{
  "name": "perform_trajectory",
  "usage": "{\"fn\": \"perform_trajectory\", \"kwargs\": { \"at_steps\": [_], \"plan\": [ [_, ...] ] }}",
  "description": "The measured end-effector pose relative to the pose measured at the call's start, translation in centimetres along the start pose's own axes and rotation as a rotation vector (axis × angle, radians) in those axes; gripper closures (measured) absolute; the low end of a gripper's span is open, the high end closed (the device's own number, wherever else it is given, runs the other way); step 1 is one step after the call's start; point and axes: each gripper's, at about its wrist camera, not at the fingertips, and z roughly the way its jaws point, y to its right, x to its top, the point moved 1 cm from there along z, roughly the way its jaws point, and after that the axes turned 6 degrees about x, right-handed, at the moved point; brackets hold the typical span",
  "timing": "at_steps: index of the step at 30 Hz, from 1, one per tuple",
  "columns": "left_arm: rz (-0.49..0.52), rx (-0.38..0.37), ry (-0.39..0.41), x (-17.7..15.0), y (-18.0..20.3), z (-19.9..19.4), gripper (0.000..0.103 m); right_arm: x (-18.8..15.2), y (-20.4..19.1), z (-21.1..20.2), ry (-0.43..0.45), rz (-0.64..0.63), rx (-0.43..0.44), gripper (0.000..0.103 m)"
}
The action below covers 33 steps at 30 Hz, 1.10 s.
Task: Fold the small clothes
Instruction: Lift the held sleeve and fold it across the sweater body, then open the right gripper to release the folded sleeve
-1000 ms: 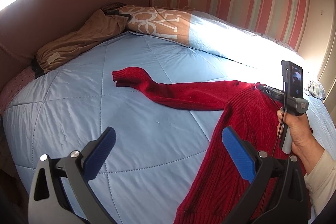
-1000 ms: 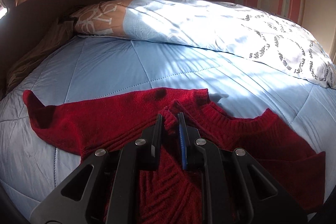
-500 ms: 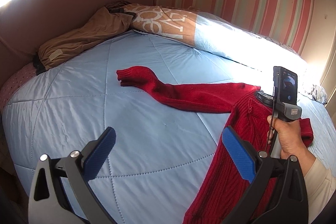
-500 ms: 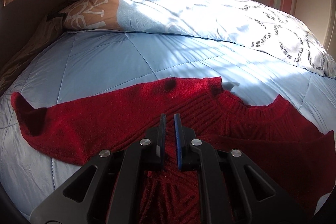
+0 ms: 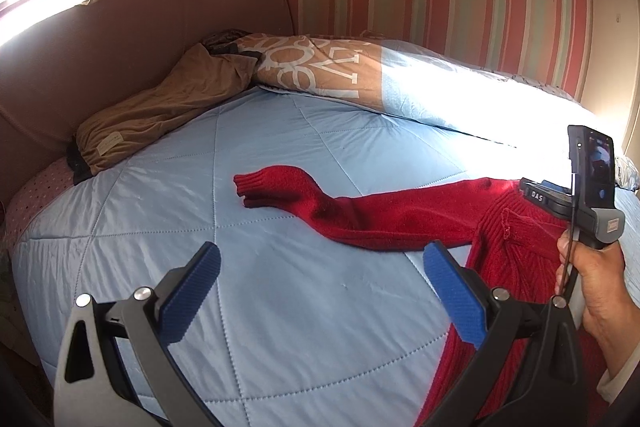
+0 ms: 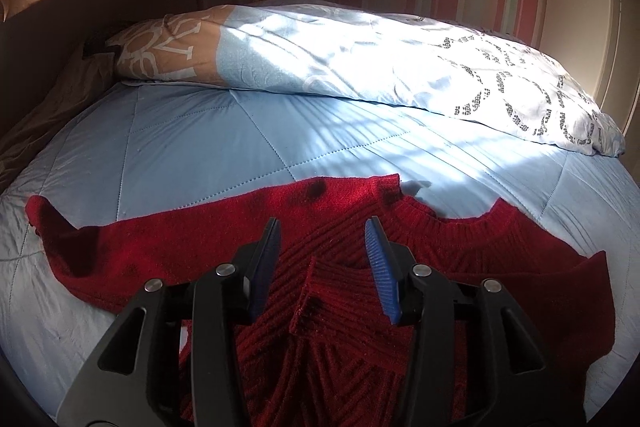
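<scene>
A red knit sweater [image 5: 400, 219] lies flat on the light blue quilt [image 5: 280, 307]. Its left sleeve stretches out to the left, cuff [image 5: 250, 185] on the quilt. In the right wrist view the sweater [image 6: 460, 251] has its right sleeve folded across the chest, cuff [image 6: 320, 291] lying between the jaws. My right gripper [image 6: 324, 231] is open just above that cuff, holding nothing. My left gripper [image 5: 320, 259] is open and empty above bare quilt, left of the sweater body. The right gripper's handle [image 5: 592, 203] and the hand show at the right.
A long patterned pillow [image 6: 360, 67] lies across the far side of the bed. A brown garment [image 5: 160, 107] is heaped against the headboard [image 5: 140, 39] at the left. Striped wall behind.
My right gripper was shut on the sleeve cuff and has laid it on the sweater's chest, then opened and let go. The left gripper stayed open and drifted slightly.
</scene>
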Motion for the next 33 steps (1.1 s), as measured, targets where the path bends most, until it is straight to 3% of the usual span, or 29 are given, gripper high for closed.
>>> {"fn": "perform_trajectory", "kwargs": {
  "at_steps": [13,20,29,33],
  "plan": [
    [0.078,0.037,0.027,1.5,-1.5,5.6,0.001,0.5,0.5,-1.9,0.022,0.014,-0.084,0.058],
    [0.095,0.029,0.015,1.7,-3.0,9.6,0.001,0.5,0.2,-3.5,0.038,0.039,-0.044,0.058],
    [-0.021,0.032,-0.073,2.9,-9.8,16.3,0.001,0.2,-0.3,-8.1,0.088,0.024,0.038,0.033],
    [-0.027,-0.043,-0.118,2.6,-11.1,19.5,0.001,-0.3,-0.3,-10.4,0.119,0.033,0.074,0.025]
  ]
}}
